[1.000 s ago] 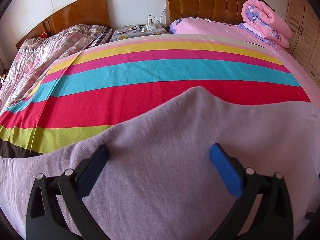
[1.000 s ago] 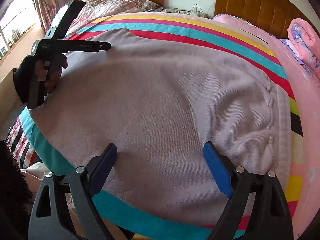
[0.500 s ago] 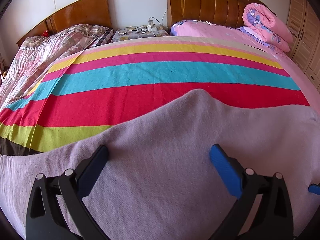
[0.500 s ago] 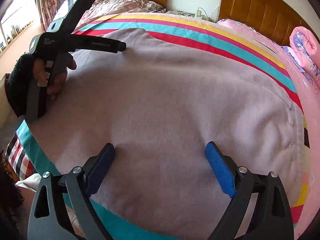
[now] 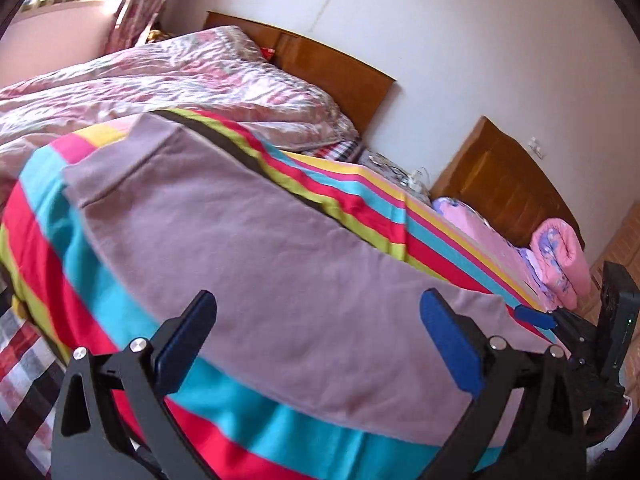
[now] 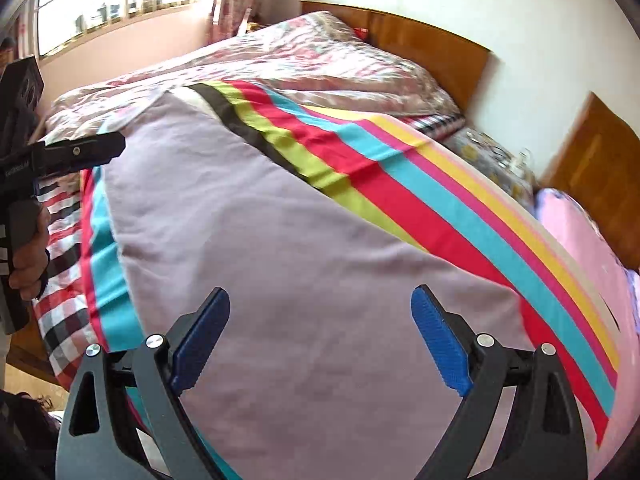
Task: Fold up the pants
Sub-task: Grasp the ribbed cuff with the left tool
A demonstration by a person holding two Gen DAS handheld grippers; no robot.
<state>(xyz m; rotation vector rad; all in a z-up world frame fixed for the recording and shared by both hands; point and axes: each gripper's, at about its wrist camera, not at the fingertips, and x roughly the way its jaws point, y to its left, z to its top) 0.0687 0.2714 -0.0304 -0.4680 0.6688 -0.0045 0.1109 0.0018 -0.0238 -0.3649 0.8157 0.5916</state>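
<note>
Mauve pants (image 5: 260,240) lie flat on a striped blanket (image 5: 360,200) on the bed, running diagonally away with one end at the far left. My left gripper (image 5: 318,312) hovers open over their near edge, nothing between its blue pads. The right gripper (image 6: 320,308) is also open and empty above the pants (image 6: 280,260), close to the blanket's (image 6: 400,184) near edge. In the right wrist view a hand (image 6: 28,264) holds the left gripper at the far left, one black finger (image 6: 92,150) pointing at the pants' far end. A blue pad (image 5: 534,317) of the right gripper shows in the left wrist view.
A second bed with a floral quilt (image 5: 180,80) stands beyond the pants. Wooden headboards (image 5: 500,184) line the wall, a cluttered nightstand (image 5: 396,172) between them. A rolled pink quilt (image 5: 560,256) lies far right. A checked sheet (image 6: 64,272) hangs at the bed's left edge under a window (image 6: 112,4).
Both views have swung and rolled, so the pants now run diagonally and the window side shows. Both grippers moved sideways along the bed's near edge and stayed open and empty.
</note>
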